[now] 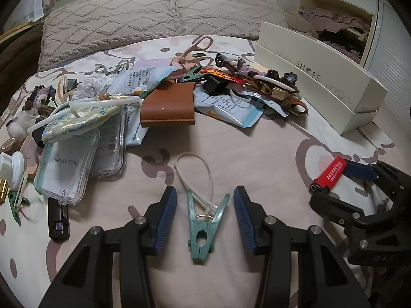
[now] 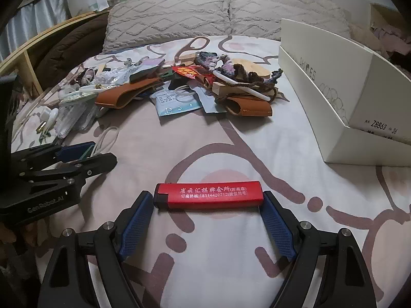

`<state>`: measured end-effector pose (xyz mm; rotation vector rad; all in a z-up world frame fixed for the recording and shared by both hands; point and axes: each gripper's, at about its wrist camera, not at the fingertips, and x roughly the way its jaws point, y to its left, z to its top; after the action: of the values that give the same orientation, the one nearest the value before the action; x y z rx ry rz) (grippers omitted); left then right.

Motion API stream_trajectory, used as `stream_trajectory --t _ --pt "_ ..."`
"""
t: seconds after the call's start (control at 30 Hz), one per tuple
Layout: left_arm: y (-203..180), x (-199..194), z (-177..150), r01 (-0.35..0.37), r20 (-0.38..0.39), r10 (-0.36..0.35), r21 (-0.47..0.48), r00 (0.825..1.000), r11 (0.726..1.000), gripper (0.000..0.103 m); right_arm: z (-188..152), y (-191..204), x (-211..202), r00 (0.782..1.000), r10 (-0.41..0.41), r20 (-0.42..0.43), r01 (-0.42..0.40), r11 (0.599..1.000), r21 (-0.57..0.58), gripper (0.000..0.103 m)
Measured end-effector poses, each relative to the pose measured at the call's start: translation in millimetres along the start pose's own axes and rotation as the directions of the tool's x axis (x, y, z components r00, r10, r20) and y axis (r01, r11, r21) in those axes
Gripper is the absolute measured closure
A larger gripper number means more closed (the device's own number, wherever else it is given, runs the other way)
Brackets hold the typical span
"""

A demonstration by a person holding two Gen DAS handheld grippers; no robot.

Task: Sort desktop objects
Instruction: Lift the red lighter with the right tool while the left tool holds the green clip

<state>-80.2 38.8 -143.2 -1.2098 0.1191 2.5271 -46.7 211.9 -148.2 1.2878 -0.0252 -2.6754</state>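
Observation:
A green clothes peg point(image 1: 205, 225) with a white cord loop lies on the bedsheet between the fingers of my left gripper point(image 1: 205, 200), which is open with gaps on both sides. A red lighter point(image 2: 208, 195) lies crosswise between the fingertips of my right gripper point(image 2: 208, 202); both blue pads touch its ends. The lighter point(image 1: 331, 173) and right gripper also show at the right of the left wrist view. The left gripper point(image 2: 84, 154) shows at the left of the right wrist view.
A heap of small items lies further back: a brown leather case point(image 1: 168, 106), clear plastic cases point(image 1: 66, 164), packets, scissors point(image 1: 197, 48), crochet pieces point(image 2: 226, 66). A white shoebox point(image 2: 341, 87) stands right. Pillows point(image 1: 159, 15) lie behind. A black clip point(image 1: 59, 220) lies left.

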Motion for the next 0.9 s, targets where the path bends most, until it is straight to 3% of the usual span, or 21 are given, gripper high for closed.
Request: stream_trajectory --t 0.43,0.67,0.9 --pt "0.8 -0.2 -0.7 0.007 0.004 -0.007 -0.011 1.000 1.000 0.057 5.4 -15.7 -0.9 0.993 0.112 -0.023 -0.110 0.992 0.056 0.012" --pt "1.3 -0.2 -1.3 0.006 0.008 -0.006 -0.012 1.000 1.000 0.057 5.4 1.6 3.0 0.997 0.065 -0.030 -0.066 0.998 -0.019 0.012" --pt "2.5 -0.8 -1.8 0.009 0.012 -0.009 -0.017 1.000 1.000 0.057 12.2 -8.4 5.5 0.998 0.054 -0.045 -0.055 0.998 -0.022 0.012"
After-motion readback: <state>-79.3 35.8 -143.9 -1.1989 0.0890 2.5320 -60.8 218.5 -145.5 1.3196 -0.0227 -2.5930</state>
